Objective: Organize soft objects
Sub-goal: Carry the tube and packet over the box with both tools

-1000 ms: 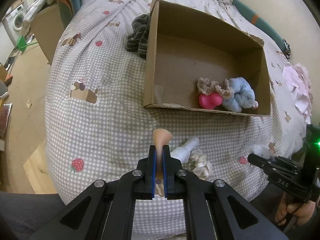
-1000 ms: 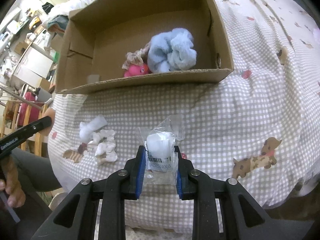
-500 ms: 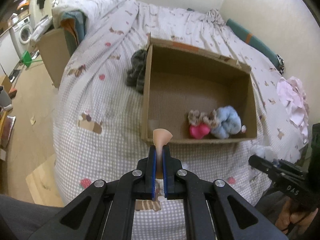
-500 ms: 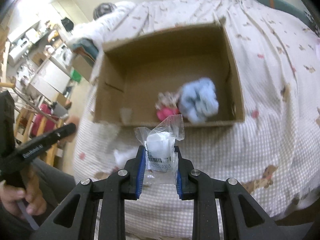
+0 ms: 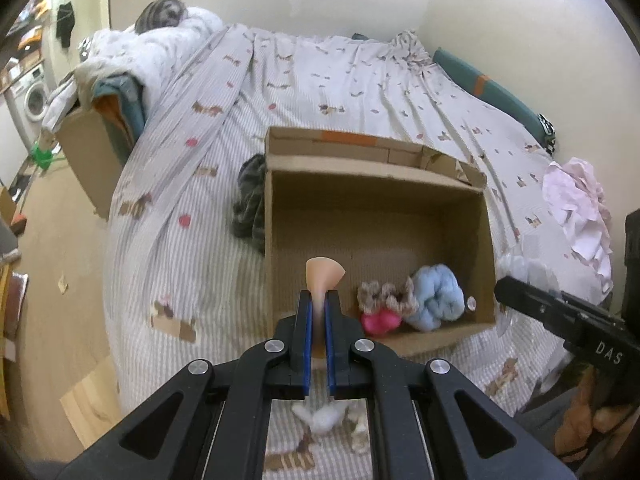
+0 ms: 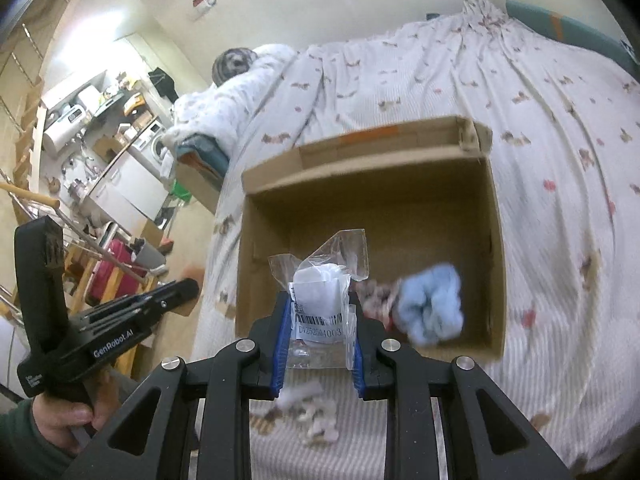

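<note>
The left gripper (image 5: 316, 312) pinches a thin peach-coloured cone-shaped soft piece (image 5: 323, 276), its jaws nearly together on the narrow stem. The right gripper (image 6: 318, 320) clamps a clear plastic packet with white padding and a barcode label (image 6: 320, 292). Both items hang above the near wall of the open brown cardboard box (image 5: 376, 216) on the checked bedspread (image 5: 192, 240), presumably so they can drop in beside the blue fluffy bundle (image 5: 436, 296), pink soft toy (image 5: 380, 320) and beige frilly scrunchie (image 5: 386, 294). White fluffy pieces (image 6: 316, 412) lie on the bed near the box.
</note>
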{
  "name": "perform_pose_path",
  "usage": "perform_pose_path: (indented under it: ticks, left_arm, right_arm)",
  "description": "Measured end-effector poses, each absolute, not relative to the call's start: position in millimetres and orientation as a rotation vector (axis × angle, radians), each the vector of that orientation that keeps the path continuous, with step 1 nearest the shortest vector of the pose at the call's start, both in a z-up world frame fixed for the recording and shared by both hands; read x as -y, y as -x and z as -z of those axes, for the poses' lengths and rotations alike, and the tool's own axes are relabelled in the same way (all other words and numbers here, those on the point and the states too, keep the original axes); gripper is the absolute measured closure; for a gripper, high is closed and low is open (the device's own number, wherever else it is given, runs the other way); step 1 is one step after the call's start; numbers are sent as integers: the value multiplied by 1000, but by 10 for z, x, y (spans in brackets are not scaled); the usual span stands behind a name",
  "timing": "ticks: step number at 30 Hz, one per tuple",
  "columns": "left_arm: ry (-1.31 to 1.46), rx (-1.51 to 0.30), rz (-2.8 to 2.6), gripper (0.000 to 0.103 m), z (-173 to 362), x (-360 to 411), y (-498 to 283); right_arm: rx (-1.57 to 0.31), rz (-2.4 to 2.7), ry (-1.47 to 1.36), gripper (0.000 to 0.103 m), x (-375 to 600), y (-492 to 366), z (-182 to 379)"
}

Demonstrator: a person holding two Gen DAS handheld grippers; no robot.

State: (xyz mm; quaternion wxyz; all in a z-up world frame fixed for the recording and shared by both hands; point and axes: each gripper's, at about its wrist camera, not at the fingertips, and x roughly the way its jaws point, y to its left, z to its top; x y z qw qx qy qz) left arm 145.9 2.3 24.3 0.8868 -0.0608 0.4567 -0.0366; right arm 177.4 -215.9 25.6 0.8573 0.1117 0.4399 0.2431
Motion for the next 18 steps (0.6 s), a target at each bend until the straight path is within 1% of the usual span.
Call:
perform_pose_path:
  ticks: [3,6,12,15,18]
  left_arm:
    - [112,-935,83,98,-212,1,-1633]
    - [108,-931,77,98,-76,-10,-1746]
    - [148,-962,61,98,279,-38,-1848]
    - [57,-935,58,97,323,65,-1856]
    - [22,-935,79,97,368,145,-1854]
  right_arm:
    - [-888,-534,-260,75,2183,-1929,-215]
    - [-893,-513,-270,75,2209,-2060,-68]
    - [-968,-476,-289,75,2168,-2240,263]
    - [-1002,-486,-259,75,2079,-2252,373]
    - [-1029,-499,-227,75,1993,-2283,458]
